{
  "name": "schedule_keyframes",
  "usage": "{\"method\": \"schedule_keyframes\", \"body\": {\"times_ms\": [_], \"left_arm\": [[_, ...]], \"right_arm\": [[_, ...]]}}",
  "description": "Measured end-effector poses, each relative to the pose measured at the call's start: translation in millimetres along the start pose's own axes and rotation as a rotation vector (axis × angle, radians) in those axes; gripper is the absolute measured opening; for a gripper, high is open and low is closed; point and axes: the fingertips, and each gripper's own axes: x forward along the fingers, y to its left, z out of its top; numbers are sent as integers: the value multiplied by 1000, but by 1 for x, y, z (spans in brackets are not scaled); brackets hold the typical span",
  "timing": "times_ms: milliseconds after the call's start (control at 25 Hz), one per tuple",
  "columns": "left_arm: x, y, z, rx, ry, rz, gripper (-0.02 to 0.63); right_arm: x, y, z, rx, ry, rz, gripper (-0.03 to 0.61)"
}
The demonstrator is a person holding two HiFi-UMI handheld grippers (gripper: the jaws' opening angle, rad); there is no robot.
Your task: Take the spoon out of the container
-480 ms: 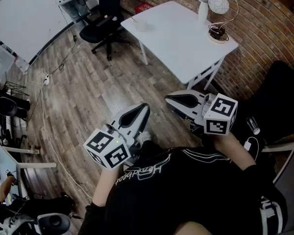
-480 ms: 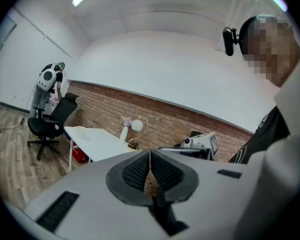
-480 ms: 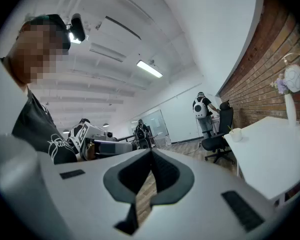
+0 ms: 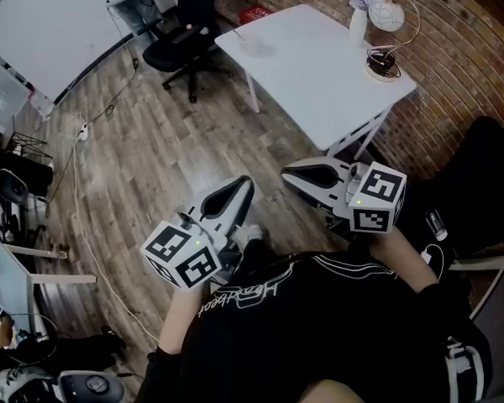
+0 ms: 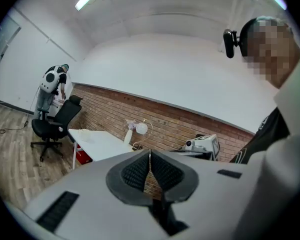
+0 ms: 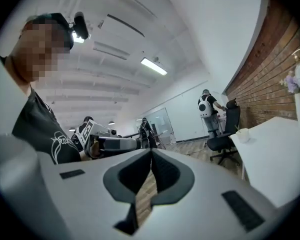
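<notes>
A small white cup-like container [image 4: 254, 45] stands near the far left corner of the white table [image 4: 319, 74]; it is blurred in the head view. It shows again as a white cup [image 6: 243, 134] in the right gripper view, with something thin sticking out of it. No spoon is clear. My left gripper [image 4: 244, 183] and right gripper [image 4: 287, 173] are held close to the person's body, over the wood floor and short of the table. Both are shut with nothing between the jaws, as the left gripper [image 5: 150, 156] and right gripper [image 6: 151, 154] also show in their own views.
A vase [image 4: 359, 23] and a round-globe lamp [image 4: 386, 15] stand at the table's far right end by the brick wall [image 4: 462, 57]. A black office chair [image 4: 181, 44] sits left of the table. A red box [image 4: 254, 13] lies behind it. Another person [image 6: 210, 109] stands beyond the chair.
The table sits slightly further right and lower in the head view. Both grippers stay shut in about the same place.
</notes>
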Motion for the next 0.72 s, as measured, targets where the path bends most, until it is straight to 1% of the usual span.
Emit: {"method": "schedule_keyframes", "body": {"times_ms": [80, 360, 560, 720], "left_arm": [[2, 6, 4, -2, -6, 1, 11], [10, 50, 19, -8, -38, 26, 11], [30, 96, 31, -3, -34, 23, 9], [45, 150, 44, -22, -25, 15, 9]], "right_arm": [[4, -5, 4, 5, -11, 18, -3], [25, -44, 9, 4, -37, -24, -3], [51, -88, 12, 22, -41, -52, -3], [87, -127, 19, 37, -40, -78, -3]]}}
